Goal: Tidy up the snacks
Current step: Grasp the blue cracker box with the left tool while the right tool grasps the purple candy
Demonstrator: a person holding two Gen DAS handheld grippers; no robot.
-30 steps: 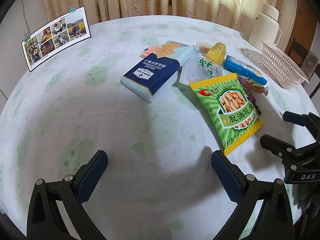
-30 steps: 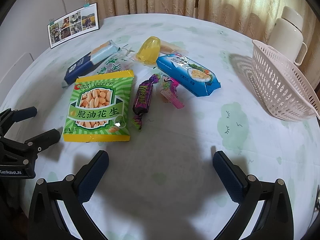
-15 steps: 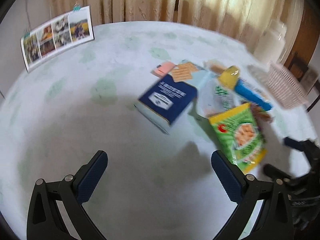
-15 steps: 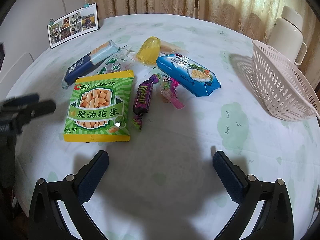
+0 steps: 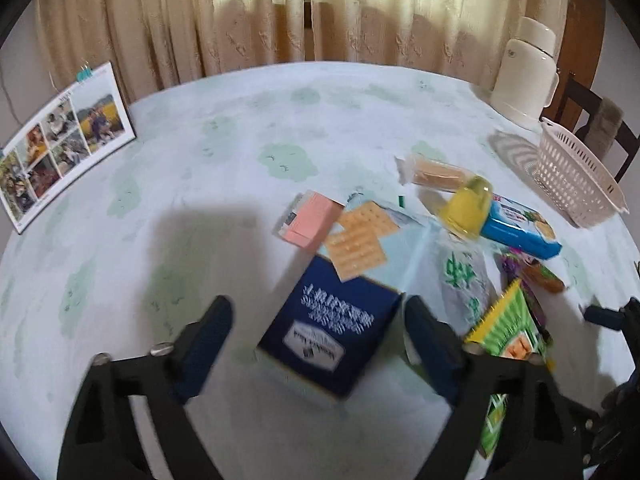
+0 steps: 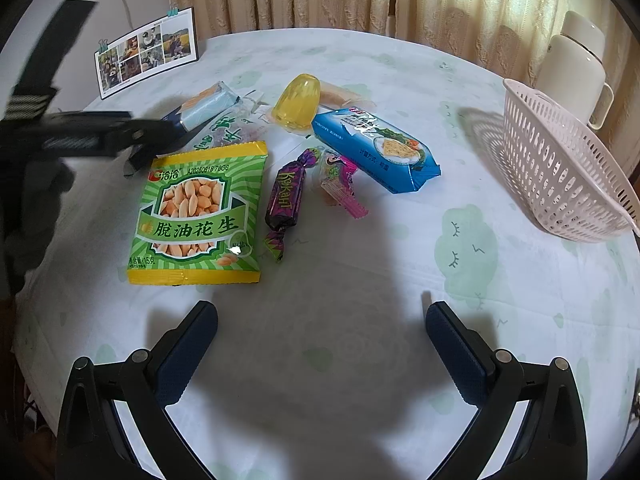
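Observation:
My left gripper [image 5: 316, 320] hangs low over the dark blue cracker pack [image 5: 332, 328], which lies flat between its fingers. Its jaws are closing, and a gap still shows at the left pad [image 5: 208, 332]. The picture is blurred by motion. The green peanut bag [image 6: 196, 212] lies just right of that pack, with a purple candy [image 6: 286, 200] and a pink candy [image 6: 340, 184] beside it. Farther back sit a yellow jelly cup [image 6: 298, 102] and a light blue biscuit pack [image 6: 376, 148]. My right gripper [image 6: 320, 312] stands open over bare tablecloth with nothing between its fingers.
A white slotted basket [image 6: 560, 168] stands at the table's right edge, with a cream thermos [image 6: 576, 64] behind it. A photo card [image 6: 148, 52] stands at the back left. A small pink box [image 5: 312, 220] and a wrapped wafer [image 5: 436, 172] lie behind the cracker pack.
The left gripper has moved forward from bare cloth to the blue cracker pack, which now lies between its fingers, and its jaws have narrowed. The right gripper has stayed still.

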